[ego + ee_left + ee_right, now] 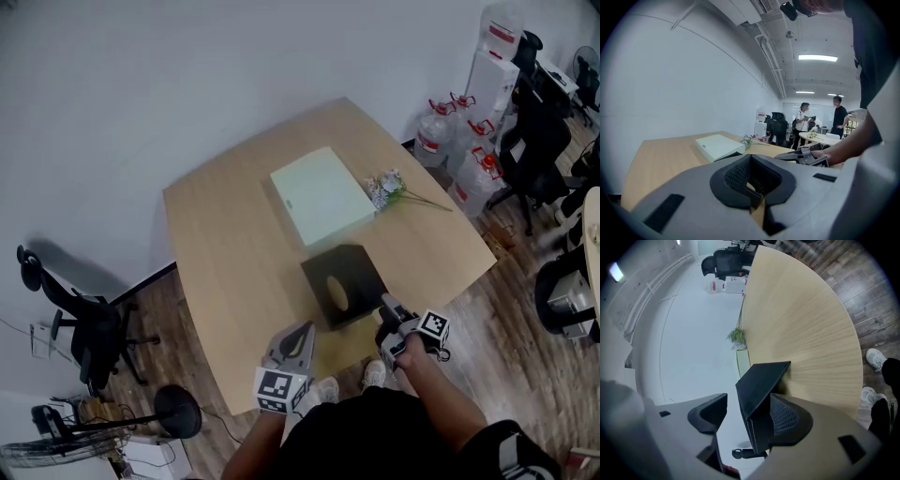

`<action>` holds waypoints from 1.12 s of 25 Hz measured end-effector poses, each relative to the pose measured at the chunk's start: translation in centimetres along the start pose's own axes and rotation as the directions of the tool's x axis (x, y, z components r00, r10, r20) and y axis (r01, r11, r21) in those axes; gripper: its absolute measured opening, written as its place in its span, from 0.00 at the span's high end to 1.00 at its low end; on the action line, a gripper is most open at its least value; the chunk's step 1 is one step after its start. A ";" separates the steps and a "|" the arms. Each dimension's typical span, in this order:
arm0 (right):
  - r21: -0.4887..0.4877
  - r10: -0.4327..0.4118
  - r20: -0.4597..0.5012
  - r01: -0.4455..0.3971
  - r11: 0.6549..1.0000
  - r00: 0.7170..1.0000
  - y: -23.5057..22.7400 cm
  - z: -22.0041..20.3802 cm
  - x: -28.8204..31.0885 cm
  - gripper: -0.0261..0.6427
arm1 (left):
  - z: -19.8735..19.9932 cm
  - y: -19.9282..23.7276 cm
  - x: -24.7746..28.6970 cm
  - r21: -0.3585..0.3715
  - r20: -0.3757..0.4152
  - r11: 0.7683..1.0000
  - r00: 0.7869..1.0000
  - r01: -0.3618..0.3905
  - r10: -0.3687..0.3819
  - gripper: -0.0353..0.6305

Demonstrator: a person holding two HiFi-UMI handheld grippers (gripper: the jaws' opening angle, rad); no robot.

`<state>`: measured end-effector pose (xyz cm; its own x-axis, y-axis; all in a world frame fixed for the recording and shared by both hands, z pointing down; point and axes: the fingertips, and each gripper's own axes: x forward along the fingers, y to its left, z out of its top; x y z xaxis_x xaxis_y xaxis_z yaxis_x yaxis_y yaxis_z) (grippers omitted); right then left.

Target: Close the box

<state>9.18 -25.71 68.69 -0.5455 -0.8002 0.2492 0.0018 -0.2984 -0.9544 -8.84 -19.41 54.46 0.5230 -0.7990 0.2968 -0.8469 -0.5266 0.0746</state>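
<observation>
The right gripper [387, 307] stands open around the lid [761, 380] of the black box [349, 270]; the left gripper [302, 336] is clenched, empty.

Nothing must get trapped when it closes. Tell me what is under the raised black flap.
At the edge of the black flap only table wood shows. The flap itself covers the rest, so whatever lies beneath cannot be seen.

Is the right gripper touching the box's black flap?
Cannot tell. In the right gripper view the black flap stands between the open jaws of the right gripper; one pad hides its edge.
</observation>
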 end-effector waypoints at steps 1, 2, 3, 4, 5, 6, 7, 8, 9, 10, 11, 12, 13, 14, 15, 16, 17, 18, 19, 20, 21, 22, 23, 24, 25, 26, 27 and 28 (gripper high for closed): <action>0.006 -0.004 -0.003 0.004 1.000 1.000 -0.2 0.0 0.2 0.52 | 0.0 0.1 0.0 -0.002 -0.002 1.000 1.000 -0.006 0.006 0.93; 0.012 -0.009 -0.005 0.009 1.000 1.000 -0.4 0.0 0.4 0.54 | -0.1 0.2 0.0 -0.003 -0.004 1.000 1.000 -0.011 0.011 0.93; 0.017 -0.014 -0.006 0.014 1.000 1.000 -0.7 0.1 0.5 0.55 | -0.2 0.3 0.0 -0.004 -0.005 1.000 1.000 -0.016 0.015 0.93; 0.020 -0.019 -0.005 0.019 1.000 1.000 -1.0 0.2 0.6 0.57 | -0.2 0.4 -0.1 -0.005 -0.007 1.000 1.000 -0.020 0.020 0.93; 0.020 -0.024 -0.003 0.024 0.999 1.000 -1.2 0.3 0.7 0.60 | -0.2 0.4 -0.1 -0.005 -0.008 1.000 1.000 -0.023 0.023 0.93; 0.017 -0.028 -0.002 0.028 0.999 1.000 -1.4 0.4 0.8 0.62 | -0.3 0.5 -0.1 -0.006 -0.010 1.000 1.000 -0.027 0.027 0.93; 0.010 -0.031 -0.002 0.031 0.999 1.000 -1.5 0.5 0.9 0.63 | -0.4 0.6 -0.1 -0.007 -0.013 1.000 0.999 -0.030 0.029 0.93; 0.002 -0.034 -0.004 0.034 0.999 0.999 -1.5 0.4 0.9 0.64 | -0.5 0.7 -0.1 -0.008 -0.016 0.999 0.999 -0.031 0.031 0.93; -0.005 -0.039 -0.007 0.039 0.999 0.999 -1.5 0.3 0.9 0.64 | -0.6 0.8 -0.1 -0.009 -0.019 0.999 0.999 -0.032 0.032 0.93; -0.009 -0.045 -0.009 0.045 0.999 0.999 -1.6 0.2 0.9 0.66 | -0.6 0.8 -0.1 -0.009 -0.022 0.999 0.999 -0.032 0.032 0.93; -0.014 -0.052 -0.007 0.052 0.999 0.999 -1.7 0.2 0.9 0.68 | -0.7 0.9 -0.1 -0.009 -0.023 0.999 0.999 -0.032 0.031 0.93; -0.018 -0.058 -0.004 0.058 0.998 0.998 -1.9 0.2 0.9 0.71 | -0.7 0.9 -0.1 -0.009 -0.024 0.999 0.999 -0.031 0.030 0.93; -0.020 -0.059 -0.001 0.059 0.998 0.998 -1.9 0.2 0.9 0.75 | -0.7 0.8 -0.1 -0.009 -0.025 1.000 0.999 -0.029 0.029 0.93; -0.020 -0.055 0.003 0.055 0.998 0.998 -2.0 0.2 0.8 0.76 | -0.7 0.8 -0.1 -0.008 -0.026 1.000 0.999 -0.027 0.026 0.93; -0.022 -0.049 0.007 0.049 0.999 0.999 -1.9 0.3 0.8 0.77 | -0.8 0.7 -0.1 -0.007 -0.029 1.000 0.999 -0.023 0.023 0.93; -0.029 -0.043 0.012 0.043 0.999 0.999 -1.8 0.3 0.8 0.77 | -1.0 0.7 -0.1 -0.005 -0.031 1.000 0.999 -0.020 0.020 0.93; -0.043 -0.039 0.017 0.040 0.998 0.999 -1.7 0.4 0.7 0.78 | -1.1 0.6 -0.1 -0.002 -0.034 1.000 0.999 -0.016 0.016 0.93; -0.061 -0.035 0.022 0.036 0.997 0.999 -1.5 0.5 0.7 0.79 | -1.1 0.6 -0.1 0.001 -0.037 1.000 0.999 -0.013 0.013 0.93; -0.084 -0.030 0.026 0.032 0.996 0.999 -1.3 0.5 0.7 0.79 | -1.2 0.5 -0.2 0.004 -0.039 1.000 0.999 -0.011 0.011 0.93; -0.111 -0.025 0.031 0.028 0.993 0.999 -1.1 0.6 0.7 0.80 | -1.2 0.5 -0.2 0.005 -0.040 1.000 0.999 -0.010 0.010 0.93; -0.143 -0.020 0.038 0.025 0.989 0.999 -0.7 0.7 0.6 0.81 | -1.2 0.6 -0.3 0.005 -0.040 1.000 0.999 -0.009 0.009 0.93; -0.186 -0.018 0.045 0.026 0.982 0.999 -0.3 0.7 0.4 0.82 | -1.3 0.6 -0.4 0.004 -0.041 1.000 0.999 -0.008 0.008 0.93; -0.243 -0.018 0.054 0.030 0.970 0.998 0.2 0.8 0.2 0.83 | -1.3 0.5 -0.5 0.002 -0.041 1.000 0.999 -0.006 0.006 0.93; -0.311 -0.020 0.064 0.039 0.950 0.998 0.9 1.0 -0.2 0.85 | -1.4 0.4 -0.4 0.001 -0.041 1.000 0.999 -0.004 0.004 0.93; -0.386 -0.022 0.073 0.048 0.921 0.997 1.7 1.1 -0.5 0.86 | -1.4 0.3 -0.3 -0.001 -0.040 1.000 0.999 -0.001 0.001 0.93; -0.461 -0.021 0.079 0.055 0.886 0.997 2.3 1.1 -0.7 0.86 | -1.4 0.3 -0.3 -0.001 -0.039 1.000 0.999 0.001 -0.001 0.93; -0.532 -0.020 0.081 0.060 0.845 0.996 2.9 0.9 -0.8 0.87 | -1.4 0.4 -0.3 0.002 -0.038 1.000 0.999 0.003 -0.003 0.93; -0.594 -0.018 0.082 0.063 0.802 0.996 3.4 0.6 -0.9 0.88 | -1.3 0.4 -0.4 0.006 -0.037 1.000 0.999 0.004 -0.004 0.93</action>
<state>10.12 -26.34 65.31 -0.4749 -0.8346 0.2791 -0.5309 0.0188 -0.8472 -9.56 -18.94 55.66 0.5221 -0.7857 0.3317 -0.8442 -0.5313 0.0704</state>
